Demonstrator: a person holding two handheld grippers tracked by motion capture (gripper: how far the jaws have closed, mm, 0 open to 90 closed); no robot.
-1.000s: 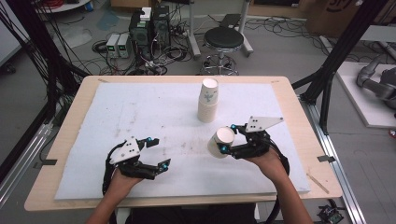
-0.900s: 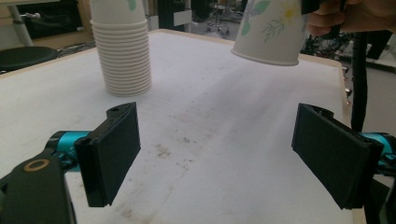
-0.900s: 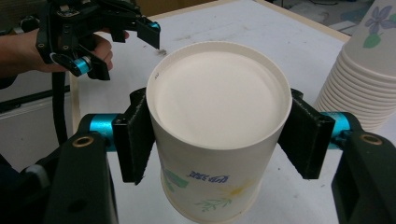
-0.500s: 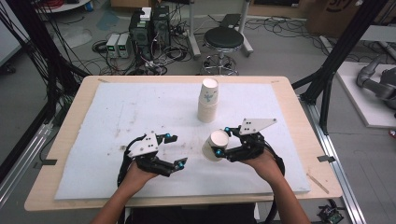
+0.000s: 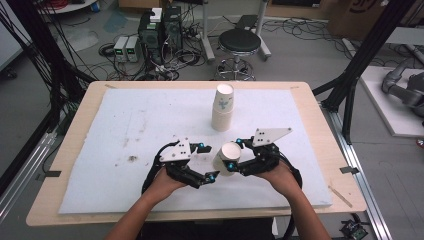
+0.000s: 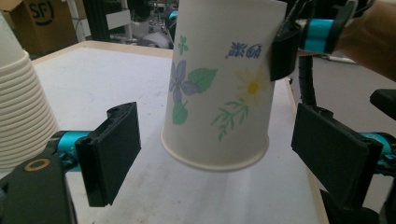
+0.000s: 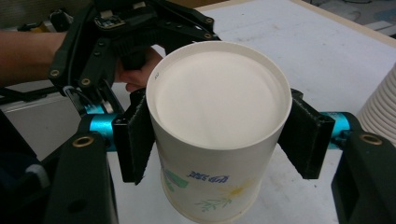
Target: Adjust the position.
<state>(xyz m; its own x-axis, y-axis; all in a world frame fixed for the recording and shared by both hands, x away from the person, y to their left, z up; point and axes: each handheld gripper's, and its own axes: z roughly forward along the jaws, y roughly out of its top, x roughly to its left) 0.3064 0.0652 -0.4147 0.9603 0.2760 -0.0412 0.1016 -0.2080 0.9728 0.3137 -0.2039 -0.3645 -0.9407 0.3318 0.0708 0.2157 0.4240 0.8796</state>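
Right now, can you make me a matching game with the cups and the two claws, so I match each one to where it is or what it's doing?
Things:
1. Flowery paper cup
2. Stack of cups
3. Left claw
4. Right claw

Places or states:
A. Open, one jaw on each side of the flowery cup, not touching it
B. Held upside down, up off the table
C. Shut on the flowery cup
D. Standing on the white mat, farther back on the table

Right pairs: 1-B, 2-D, 3-A, 4-C
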